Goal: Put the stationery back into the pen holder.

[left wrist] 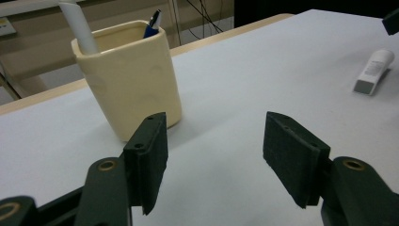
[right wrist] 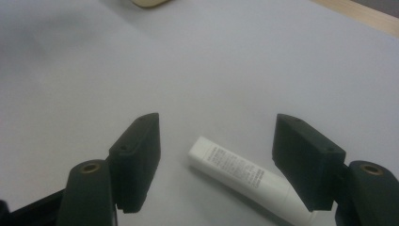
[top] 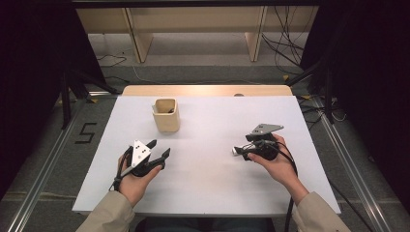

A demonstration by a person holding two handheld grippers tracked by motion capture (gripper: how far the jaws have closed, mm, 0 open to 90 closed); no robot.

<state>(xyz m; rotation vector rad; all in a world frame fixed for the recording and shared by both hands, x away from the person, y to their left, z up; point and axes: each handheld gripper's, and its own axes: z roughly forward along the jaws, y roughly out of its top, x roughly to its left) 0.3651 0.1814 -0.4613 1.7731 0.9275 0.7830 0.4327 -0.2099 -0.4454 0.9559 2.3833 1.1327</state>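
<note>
A cream square cup stands on the white table at the back left; in the left gripper view the cup holds a blue pen and a white tube-like item. My left gripper is open, a little in front of the cup, with nothing between its jaws. A small white tube lies flat on the table between the jaws of my open right gripper. In the high view the tube pokes out left of the right gripper.
A wooden strip runs along the table's far edge. Beyond it are a wooden shelf frame and loose cables on the floor. Dark stands flank both sides of the table.
</note>
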